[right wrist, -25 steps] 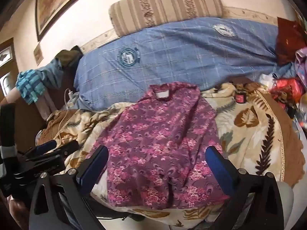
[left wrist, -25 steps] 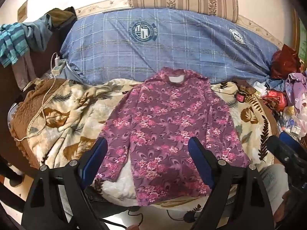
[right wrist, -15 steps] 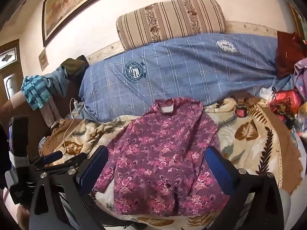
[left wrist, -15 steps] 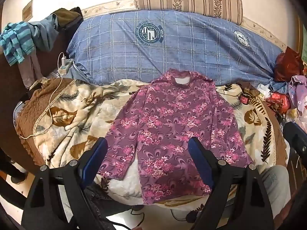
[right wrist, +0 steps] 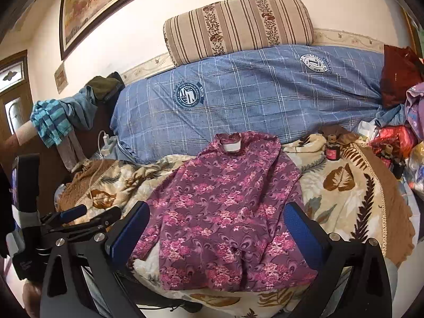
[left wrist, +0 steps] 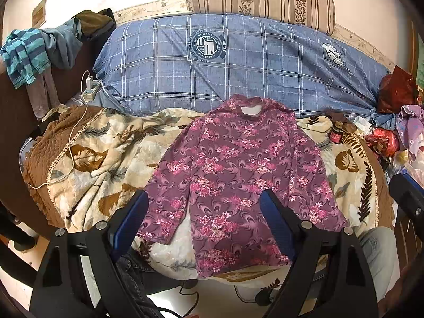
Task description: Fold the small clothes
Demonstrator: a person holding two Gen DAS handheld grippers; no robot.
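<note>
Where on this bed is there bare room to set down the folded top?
Freest patch: the leaf blanket between the purple floral top and the white charger cable. A narrower strip lies right of the top, but bottles and bags crowd it.

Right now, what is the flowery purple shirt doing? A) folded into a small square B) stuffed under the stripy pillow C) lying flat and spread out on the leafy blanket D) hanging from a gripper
C: the purple shirt lies unfolded on the leafy blanket, with both sleeves spread and no gripper touching it.
</note>
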